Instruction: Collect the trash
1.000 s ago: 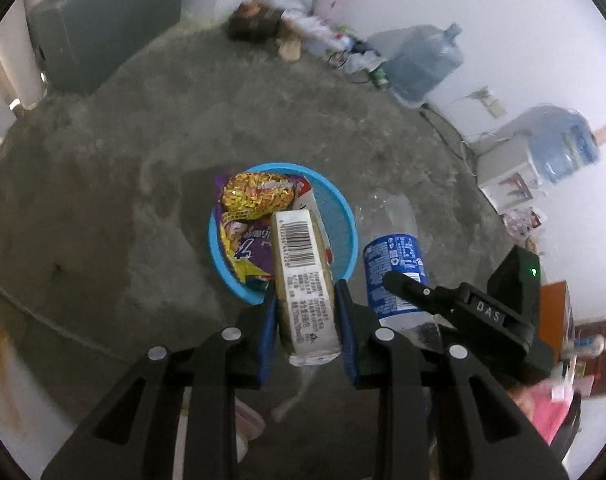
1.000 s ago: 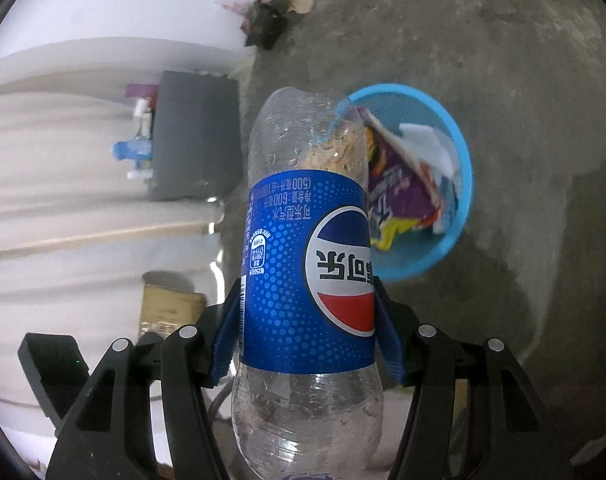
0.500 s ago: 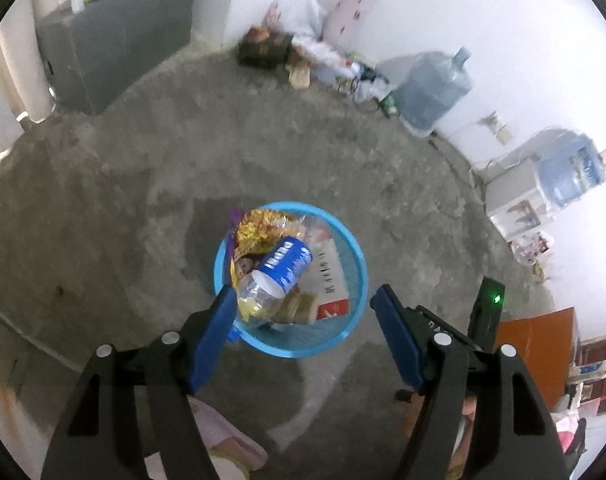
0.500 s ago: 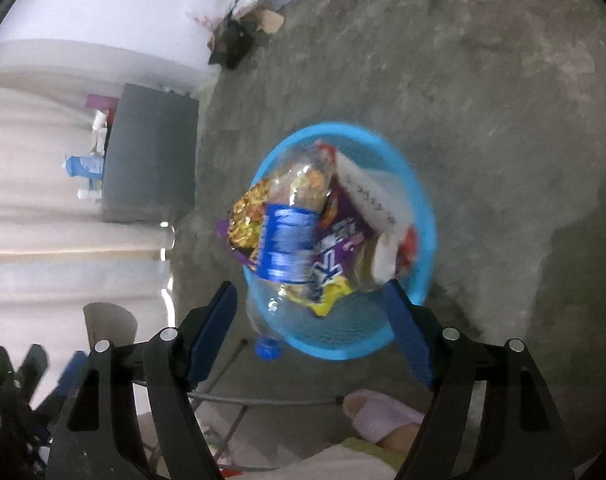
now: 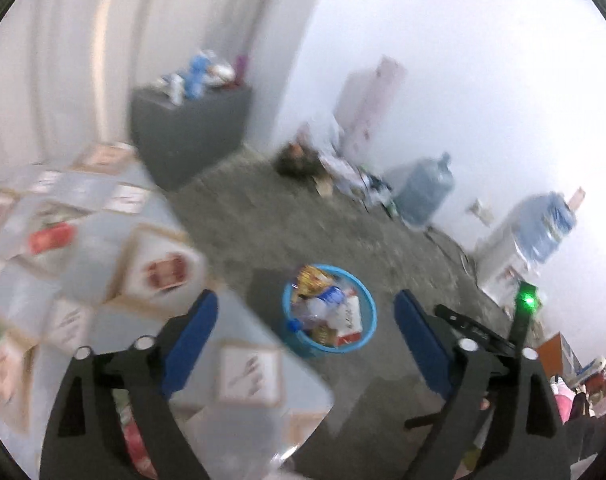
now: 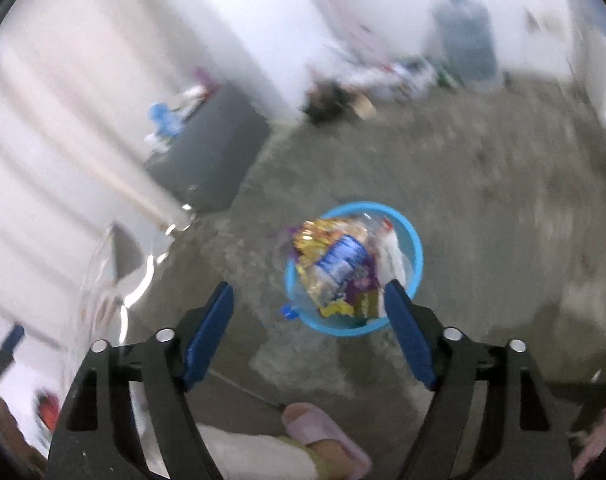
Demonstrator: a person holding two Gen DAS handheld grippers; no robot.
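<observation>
The left gripper (image 5: 305,328) has its blue-padded jaws spread wide and opening further, with nothing between them. The right gripper (image 6: 309,328) is likewise spread and opening, its pads clear of any object.

Taking the blue basket (image 5: 369,312) on the concrete floor (image 5: 263,220) as the landmark: seen past both pairs of fingers, it stands well below them and holds the trash. A Pepsi bottle (image 6: 339,260) lies across the top of the heap inside, resting on a yellow snack wrapper (image 6: 315,232), with a white and red carton (image 5: 349,316) against the basket's right inner wall in the left wrist view. A small blue cap (image 6: 289,313) sits at the basket's near left rim; the blur leaves it unclear whether it is on the floor or still on the bottle.

Just before the basket, a foot in a pale slipper (image 6: 323,432) rests on the floor. Left of the basket is a table with a patterned cloth (image 5: 83,260). Far behind it, a grey cabinet (image 5: 191,128) stands by the wall, and water jugs (image 5: 423,192) stand to the right.
</observation>
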